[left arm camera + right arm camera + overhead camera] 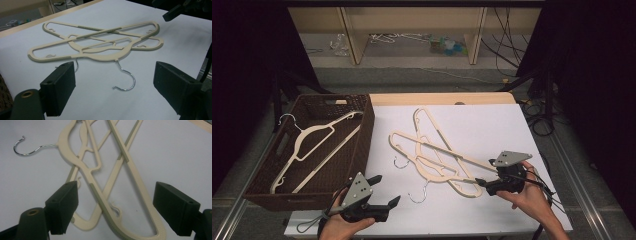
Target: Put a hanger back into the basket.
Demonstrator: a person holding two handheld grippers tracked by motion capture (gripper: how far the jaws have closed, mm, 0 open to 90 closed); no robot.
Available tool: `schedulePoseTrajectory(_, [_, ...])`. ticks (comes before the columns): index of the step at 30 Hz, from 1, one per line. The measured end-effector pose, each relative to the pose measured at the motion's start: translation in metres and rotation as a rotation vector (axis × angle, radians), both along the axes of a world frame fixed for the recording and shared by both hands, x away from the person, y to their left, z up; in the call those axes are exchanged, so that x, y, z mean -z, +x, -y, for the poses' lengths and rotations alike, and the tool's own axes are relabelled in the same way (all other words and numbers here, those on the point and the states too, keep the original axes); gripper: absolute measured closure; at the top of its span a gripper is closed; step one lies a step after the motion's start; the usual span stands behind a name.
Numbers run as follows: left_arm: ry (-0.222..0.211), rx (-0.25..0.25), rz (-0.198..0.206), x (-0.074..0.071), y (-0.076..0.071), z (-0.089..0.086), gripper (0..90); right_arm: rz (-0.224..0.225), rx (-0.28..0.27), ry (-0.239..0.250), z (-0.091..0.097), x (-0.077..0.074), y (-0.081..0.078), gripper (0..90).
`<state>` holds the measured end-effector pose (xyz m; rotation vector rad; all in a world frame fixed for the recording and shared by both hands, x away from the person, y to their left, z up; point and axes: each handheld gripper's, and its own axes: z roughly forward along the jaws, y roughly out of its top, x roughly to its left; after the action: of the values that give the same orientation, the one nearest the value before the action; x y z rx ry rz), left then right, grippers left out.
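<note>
Cream plastic hangers with wire hooks [434, 155] lay crossed in a pile on the white table sheet [492, 125], just right of the dark woven basket [362, 145] that already held one cream hanger [314, 145]. The left gripper [384, 192], jaws spread and empty, hovered near the pile's closest hook; taking one hanger by its neck would likely stop the others tangling along. The right gripper [479, 184], jaws also apart, rested over the pile's right ends.
</note>
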<state>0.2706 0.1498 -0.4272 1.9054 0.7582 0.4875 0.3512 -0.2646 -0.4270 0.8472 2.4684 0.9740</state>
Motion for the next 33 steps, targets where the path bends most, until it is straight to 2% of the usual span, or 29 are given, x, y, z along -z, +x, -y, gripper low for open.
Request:
schedulePoseTrajectory(1, [-0.002,0.009,0.003,0.002,0.0,0.001,17.6,0.001,0.003,0.0,-0.001,0.001,0.001,21.6])
schedulePoseTrajectory(2, [0.014,0.021,0.006,0.005,-0.002,0.004,17.2,-0.007,-0.001,-0.008,-0.002,0.002,0.006,21.8])
schedulePoseTrajectory(6, [0.003,0.031,-0.005,0.008,-0.003,0.007,16.9,-0.017,0.005,-0.013,-0.005,0.005,0.016,23.2])
schedulePoseTrajectory(7, [0.011,0.042,0.004,0.009,-0.004,0.007,16.5,-0.024,0.011,-0.025,-0.008,0.008,0.023,23.7])
schedulePoseTrajectory(10, [0.016,0.051,0.0,0.011,-0.005,0.007,16.5,-0.034,0.015,-0.03,-0.009,0.012,0.031,24.7])
schedulePoseTrajectory(11, [0.018,0.048,-0.006,0.012,-0.005,0.007,16.0,-0.042,0.011,-0.039,-0.009,0.015,0.04,26.4])
schedulePoseTrajectory(13, [0.025,0.05,-0.013,0.013,-0.005,0.006,16.1,-0.028,0.011,-0.038,-0.01,0.018,0.046,27.3])
schedulePoseTrajectory(15, [0.017,0.054,-0.016,0.013,-0.004,0.006,16.1,-0.047,0.005,-0.06,-0.01,0.019,0.054,29.8])
schedulePoseTrajectory(16, [0.014,0.048,-0.02,0.014,-0.004,0.006,16.1,-0.045,-0.002,-0.058,-0.011,0.021,0.061,34.5])
schedulePoseTrajectory(17, [0.022,0.052,-0.009,0.013,-0.003,0.005,16.1,-0.053,-0.008,-0.059,-0.011,0.022,0.065,35.6])
schedulePoseTrajectory(20, [0.018,0.046,-0.012,0.014,-0.003,0.005,16.3,-0.079,-0.004,-0.064,-0.012,0.026,0.069,38.2])
schedulePoseTrajectory(22, [0.012,0.05,-0.016,0.015,-0.002,0.005,16.4,-0.102,-0.033,-0.087,-0.013,0.032,0.076,40.9])
schedulePoseTrajectory(25, [0.014,0.042,-0.022,0.016,-0.002,0.005,16.4,-0.124,-0.028,-0.088,-0.013,0.038,0.082,44.2])
schedulePoseTrajectory(27, [0.018,0.046,-0.02,0.016,-0.002,0.004,16.5,-0.139,-0.018,-0.09,-0.013,0.039,0.083,46.2])
schedulePoseTrajectory(28, [0.014,0.049,-0.021,0.016,-0.002,0.004,16.7,-0.162,-0.033,-0.094,-0.012,0.042,0.086,50.3])
schedulePoseTrajectory(31, [0.018,0.046,-0.02,0.016,-0.002,0.004,16.7,-0.182,-0.043,-0.104,-0.011,0.043,0.087,52.9])
schedulePoseTrajectory(32, [0.014,0.044,-0.023,0.017,-0.002,0.004,16.9,-0.216,-0.045,-0.105,-0.012,0.044,0.087,56.8])
schedulePoseTrajectory(33, [0.016,0.043,-0.024,0.017,-0.002,0.004,16.9,-0.216,-0.045,-0.105,-0.012,0.044,0.087,56.8])
